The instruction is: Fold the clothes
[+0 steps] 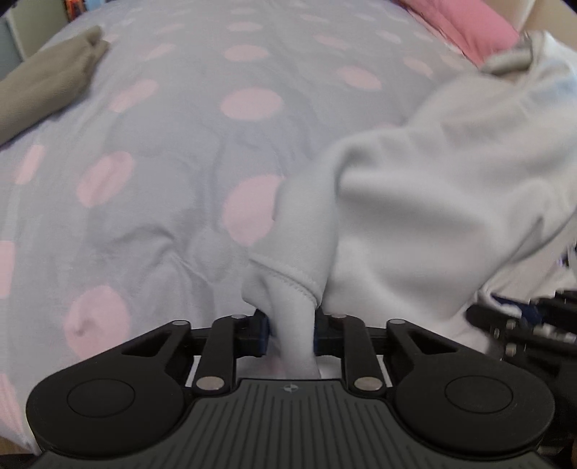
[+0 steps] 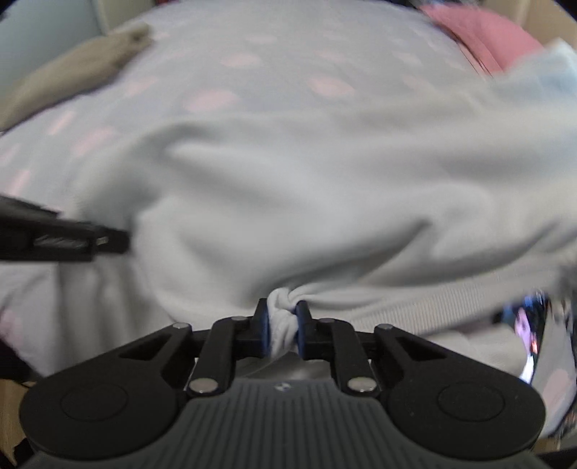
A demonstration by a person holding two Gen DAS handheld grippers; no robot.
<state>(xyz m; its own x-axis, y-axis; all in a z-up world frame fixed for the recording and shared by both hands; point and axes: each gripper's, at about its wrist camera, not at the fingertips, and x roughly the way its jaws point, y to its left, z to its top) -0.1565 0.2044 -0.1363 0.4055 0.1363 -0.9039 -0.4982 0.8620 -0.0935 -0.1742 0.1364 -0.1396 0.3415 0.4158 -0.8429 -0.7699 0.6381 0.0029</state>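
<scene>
Broadly, a pale lilac quilted bedspread with pink dots (image 1: 180, 126) fills both views, serving as the folding surface. Across it from centre to three o'clock lies the white fleece sweatshirt (image 1: 432, 180), bunched, evidently mid-fold. A folded tan cloth garment (image 1: 43, 83) rests at ten o'clock, well apart; a pink pillow (image 1: 468, 25) at one o'clock. The left gripper (image 1: 290, 332), at six o'clock, is clamped on a stitched hem; the right gripper (image 2: 283, 330) pinches a gathered wad near the ribbed band, likely to lift both edges together.

Soft matt white cloth garment (image 1: 432, 187), smooth dotted cotton bedcover (image 1: 162, 144), matt black plastic gripper (image 1: 291, 333)
</scene>
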